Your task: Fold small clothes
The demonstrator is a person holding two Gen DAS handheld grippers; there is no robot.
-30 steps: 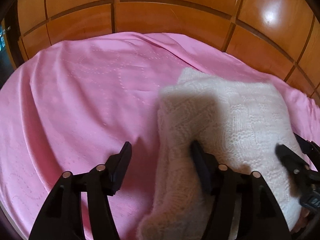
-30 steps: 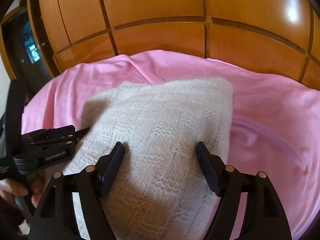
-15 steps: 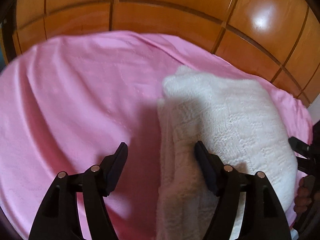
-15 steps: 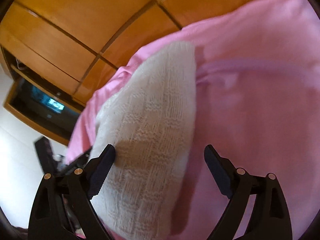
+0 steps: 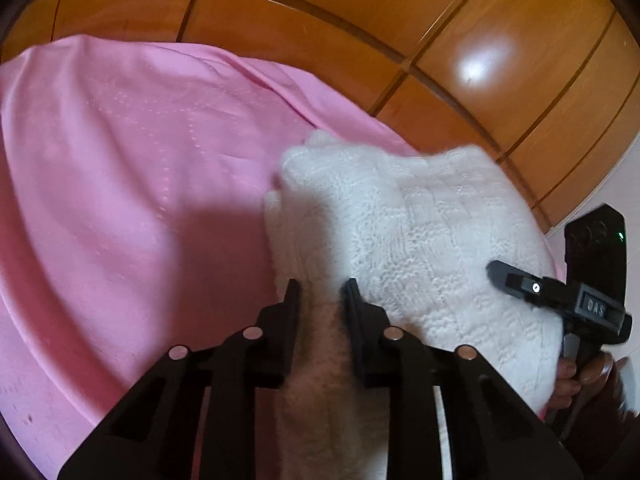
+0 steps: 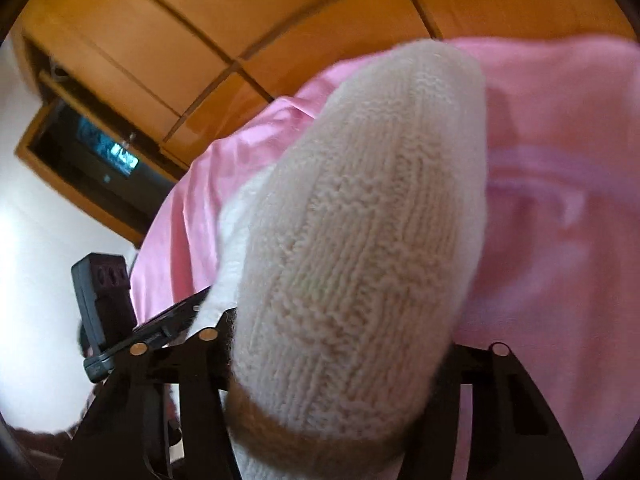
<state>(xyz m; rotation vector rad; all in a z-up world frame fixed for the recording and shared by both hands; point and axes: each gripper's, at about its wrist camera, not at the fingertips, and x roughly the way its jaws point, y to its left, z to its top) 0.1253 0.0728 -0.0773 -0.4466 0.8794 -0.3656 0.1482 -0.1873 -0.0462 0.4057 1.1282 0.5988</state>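
Both tools have just been closing: the left tool point(image 5: 320, 300) now pinches the left edge of the folded white knitted garment point(image 5: 420, 240) lying lower right on the pink bedsheet point(image 5: 120, 180), the right tool point(image 6: 340, 356) clamps its thick fold, likely ready to lift.

— Where do we find the folded white knitted garment point(image 5: 420, 240)?
— On the pink bedsheet point(image 5: 140, 200), toward its right edge, in front of the brown wooden panelled wall point(image 5: 360, 20) behind our bed.
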